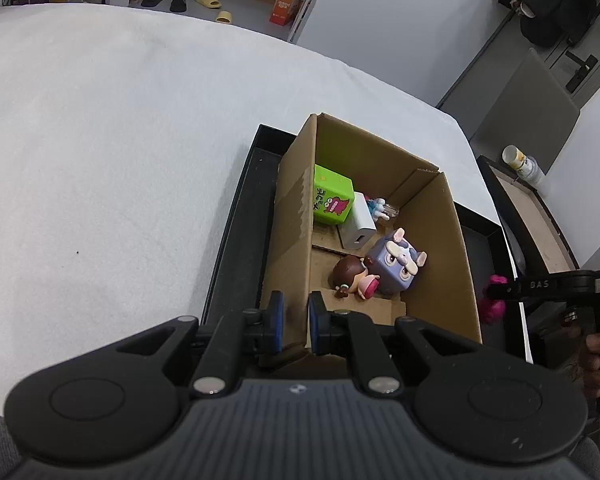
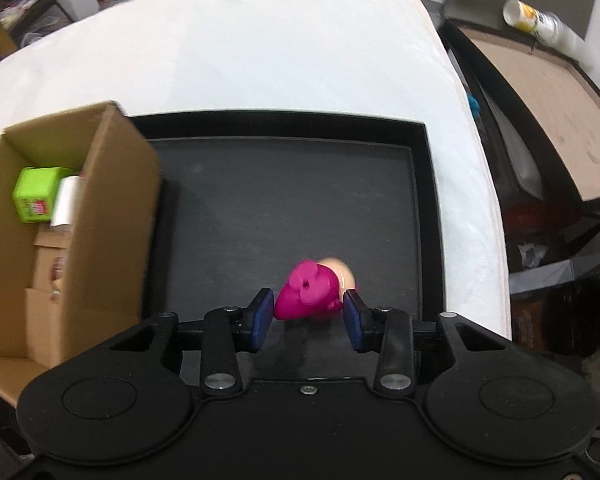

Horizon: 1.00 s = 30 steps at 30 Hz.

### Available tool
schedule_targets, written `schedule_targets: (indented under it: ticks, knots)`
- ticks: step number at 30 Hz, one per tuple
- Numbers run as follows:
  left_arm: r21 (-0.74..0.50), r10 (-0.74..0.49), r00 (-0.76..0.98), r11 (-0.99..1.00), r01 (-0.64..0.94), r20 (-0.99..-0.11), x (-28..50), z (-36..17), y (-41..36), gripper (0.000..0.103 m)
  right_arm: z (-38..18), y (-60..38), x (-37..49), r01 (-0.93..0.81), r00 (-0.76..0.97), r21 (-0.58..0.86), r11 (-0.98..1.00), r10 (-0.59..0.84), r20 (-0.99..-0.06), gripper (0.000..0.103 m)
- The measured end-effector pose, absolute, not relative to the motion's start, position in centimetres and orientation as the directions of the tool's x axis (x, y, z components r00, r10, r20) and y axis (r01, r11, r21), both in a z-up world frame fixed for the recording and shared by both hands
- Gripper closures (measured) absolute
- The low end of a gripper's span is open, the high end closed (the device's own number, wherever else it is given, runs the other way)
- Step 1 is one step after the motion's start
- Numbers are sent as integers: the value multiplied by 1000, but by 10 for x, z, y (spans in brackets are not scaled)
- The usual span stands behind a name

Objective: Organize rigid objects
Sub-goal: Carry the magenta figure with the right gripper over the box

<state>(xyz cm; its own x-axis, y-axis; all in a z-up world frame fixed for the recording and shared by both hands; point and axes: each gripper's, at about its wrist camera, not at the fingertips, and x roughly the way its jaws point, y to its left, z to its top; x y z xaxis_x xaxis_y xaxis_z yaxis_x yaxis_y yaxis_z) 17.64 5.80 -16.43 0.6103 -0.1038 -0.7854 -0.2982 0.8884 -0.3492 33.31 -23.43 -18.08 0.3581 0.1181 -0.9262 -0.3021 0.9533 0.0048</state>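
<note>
An open cardboard box stands on the left part of a black tray. Inside it lie a green cube, a white charger block, a purple cube with a face and a brown-haired doll. My left gripper is shut on the box's near wall. My right gripper is shut on a pink toy figure, held just above the tray floor to the right of the box. In the left wrist view that pink toy shows beyond the box's right wall.
The tray sits on a table under a white cloth. Past the table's right edge stand a dark-framed brown board and a stack of paper cups. A person's hand holds the right gripper.
</note>
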Motion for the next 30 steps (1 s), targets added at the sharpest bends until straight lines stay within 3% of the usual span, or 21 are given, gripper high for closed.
schedule_targets:
  ticks: [30]
  knots:
    - [-398,-140,647,877,-271,-749,165,-157,65,92,-66,-129,279,-519,470,3,855,289,-834,66]
